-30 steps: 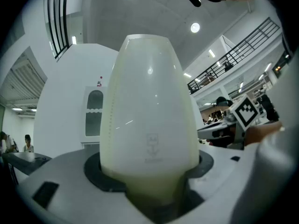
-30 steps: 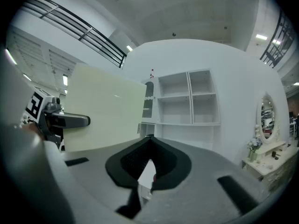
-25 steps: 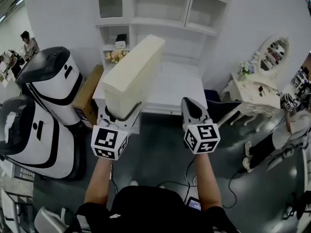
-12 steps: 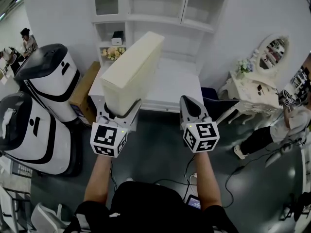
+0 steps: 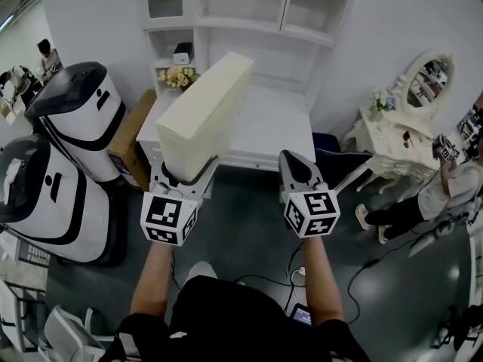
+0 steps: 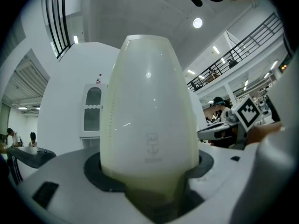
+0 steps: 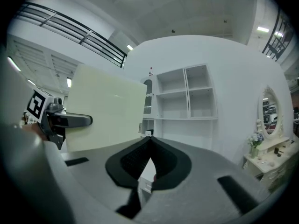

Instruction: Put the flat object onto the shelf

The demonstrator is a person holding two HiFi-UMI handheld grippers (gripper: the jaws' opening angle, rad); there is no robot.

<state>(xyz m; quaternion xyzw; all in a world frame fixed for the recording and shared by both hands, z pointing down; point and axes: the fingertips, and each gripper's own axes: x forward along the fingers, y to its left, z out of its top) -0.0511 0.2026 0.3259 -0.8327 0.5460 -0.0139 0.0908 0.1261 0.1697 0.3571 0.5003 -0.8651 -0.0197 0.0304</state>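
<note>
Above the front left corner of the desk [image 5: 279, 138], as the head view frames it, the flat object [image 5: 205, 115] stands in my left gripper [image 5: 186, 175]. It is a cream slab, clamped by its lower end between the jaws and tilting up and forward toward the shelf [image 5: 249, 21]. The left gripper view shows the pads pressing on both faces of its near end. My right gripper [image 5: 296, 169] sits just beside it to the right, level with it, with its jaw tips brought together and nothing between them.

Against the frame from a second ago, the grip on the slab is unchanged, and its tilt looks the same. Both grippers sit at nearly the same spot in the head view. What has shifted is the room behind them: the shelf compartments and the flowers [image 5: 179, 75] in the left cubby now sit higher in the picture, and the desk's front edge has crept up with them. The two white machines [image 5: 79, 119] at the left have slid a little as well. A pale shoe [image 5: 200, 271] now shows on the floor below the grippers. At the right edge, the bystander [image 5: 445, 191] by the dressing table has changed stance, legs set differently than before.
</note>
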